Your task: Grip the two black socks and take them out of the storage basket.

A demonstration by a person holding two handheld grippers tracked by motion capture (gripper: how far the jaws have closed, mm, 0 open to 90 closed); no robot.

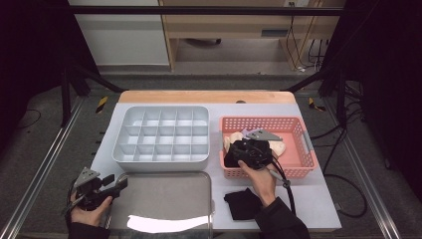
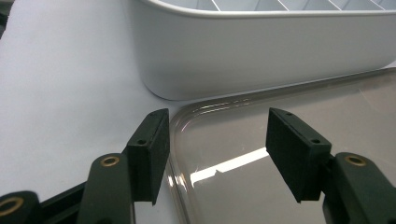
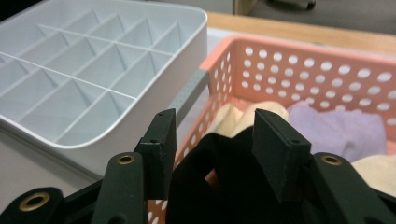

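The right tongs [image 3: 212,140] stand apart around a black cloth [image 3: 219,186] at the near left corner of the pink basket [image 1: 298,127], not yet pinching it. The cloth looks soft and light; gather a raised fold. The left tongs [image 2: 217,149] hang wide over the clear tray [image 2: 289,121] near the white divided box [image 1: 161,134]. The worktop [image 1: 313,199] is pale and smooth, in a dark-walled room.
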